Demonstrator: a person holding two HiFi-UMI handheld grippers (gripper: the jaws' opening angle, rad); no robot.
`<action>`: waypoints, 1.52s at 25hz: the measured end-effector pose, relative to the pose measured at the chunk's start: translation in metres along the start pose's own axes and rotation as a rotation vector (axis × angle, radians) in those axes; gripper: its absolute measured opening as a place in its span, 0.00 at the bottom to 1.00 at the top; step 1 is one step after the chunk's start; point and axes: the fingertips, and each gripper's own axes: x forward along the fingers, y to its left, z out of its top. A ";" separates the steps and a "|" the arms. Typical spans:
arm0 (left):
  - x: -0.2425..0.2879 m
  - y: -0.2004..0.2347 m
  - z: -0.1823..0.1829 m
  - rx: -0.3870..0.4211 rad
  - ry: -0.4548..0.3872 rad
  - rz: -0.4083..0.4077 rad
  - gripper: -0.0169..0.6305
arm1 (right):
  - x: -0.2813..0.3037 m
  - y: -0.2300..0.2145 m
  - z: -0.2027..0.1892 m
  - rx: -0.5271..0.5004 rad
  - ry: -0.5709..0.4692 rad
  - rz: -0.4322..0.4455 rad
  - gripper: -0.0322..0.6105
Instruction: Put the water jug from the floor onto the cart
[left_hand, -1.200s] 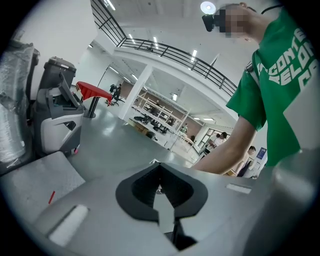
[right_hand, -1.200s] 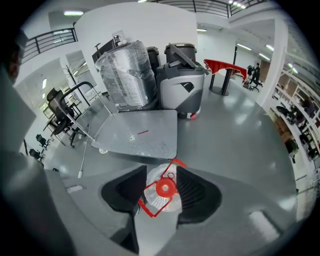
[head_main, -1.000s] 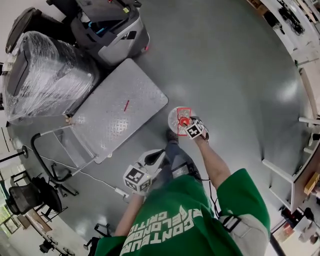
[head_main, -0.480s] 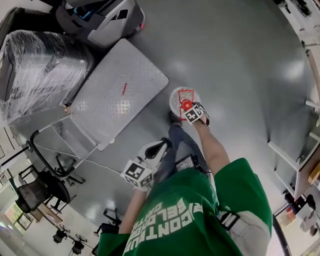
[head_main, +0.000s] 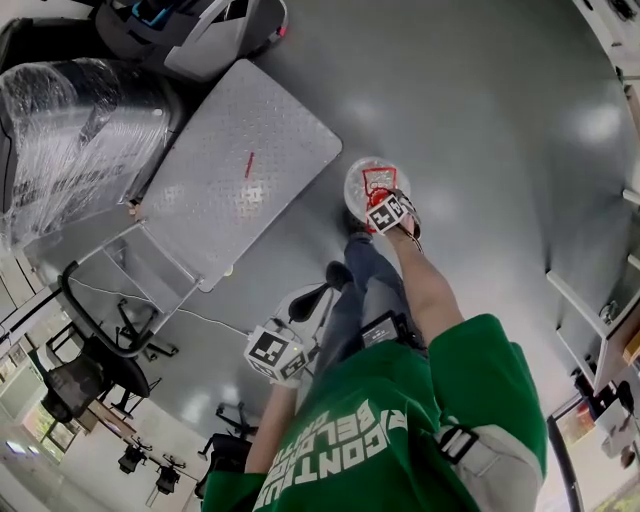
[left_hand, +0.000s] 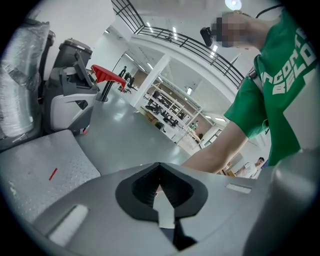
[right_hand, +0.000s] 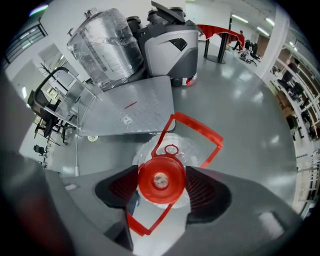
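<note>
Two tools in play, only one doing anything. The right tool points steeply down over the water jug. The jug stands upright on the grey floor, just beside the corner of the cart. The tool's jaws are spread and have just been opening, with the jug's red cap right between the pads, not clamped as far as I can see. The red handle loops around the cap. The left tool is closed on nothing, held low by the person's leg.
</note>
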 end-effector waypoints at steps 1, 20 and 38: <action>0.000 0.001 -0.001 -0.006 0.002 0.003 0.04 | 0.002 0.000 0.000 0.000 0.003 0.001 0.48; 0.006 0.008 -0.023 -0.063 0.021 0.015 0.04 | 0.028 -0.001 -0.004 0.041 -0.014 -0.052 0.53; -0.001 0.002 -0.035 -0.060 0.008 0.020 0.04 | 0.020 -0.010 -0.010 0.036 -0.005 -0.084 0.53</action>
